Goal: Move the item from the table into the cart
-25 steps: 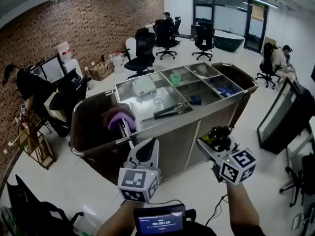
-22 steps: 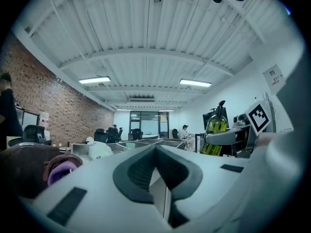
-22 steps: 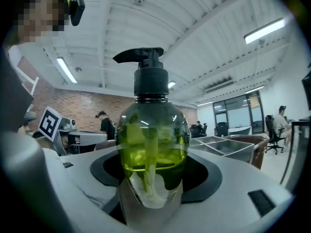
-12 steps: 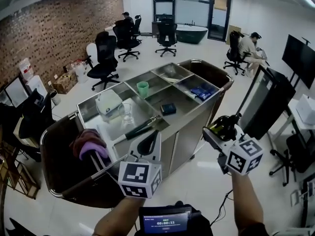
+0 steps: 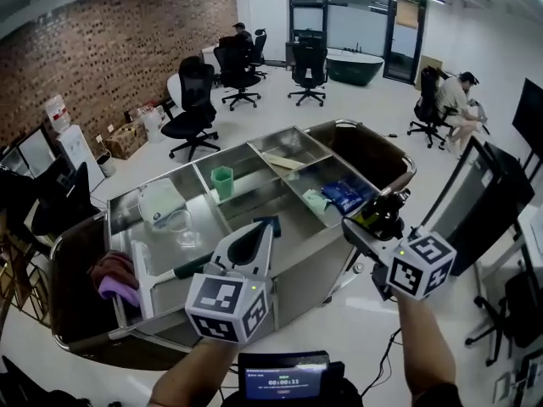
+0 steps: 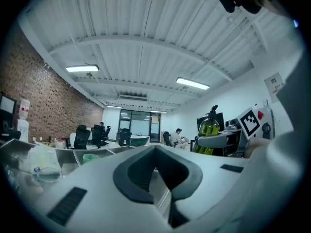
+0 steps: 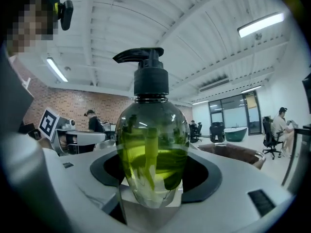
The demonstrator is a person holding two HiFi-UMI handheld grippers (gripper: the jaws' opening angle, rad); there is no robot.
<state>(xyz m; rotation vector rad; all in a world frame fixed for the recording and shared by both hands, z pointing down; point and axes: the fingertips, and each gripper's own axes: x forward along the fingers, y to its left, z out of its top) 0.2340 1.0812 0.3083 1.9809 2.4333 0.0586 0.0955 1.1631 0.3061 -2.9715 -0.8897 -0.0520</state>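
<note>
A clear pump bottle point(image 7: 153, 149) with green liquid and a black pump head stands upright between the jaws of my right gripper point(image 7: 153, 191), which is shut on its round body. In the head view the pump bottle point(image 5: 379, 214) and right gripper point(image 5: 373, 227) hover just off the near right side of the steel cart point(image 5: 212, 155). My left gripper point(image 5: 253, 242) is held in front of the cart's near edge, jaws together with nothing in them. From the left gripper view the left gripper point(image 6: 155, 171) points level, and the bottle point(image 6: 209, 130) shows at the right.
The cart's top compartments hold a green cup point(image 5: 222, 181), a white bag point(image 5: 159, 202), a glass point(image 5: 181, 223) and a blue packet point(image 5: 344, 195). Brown bags hang at both ends; the left one point(image 5: 76, 295) holds a purple cloth point(image 5: 119, 282). Office chairs and seated people lie beyond.
The view has swung and the cart now sits closer and more to the left under the grippers. The right gripper still holds the bottle; the left stays shut.
</note>
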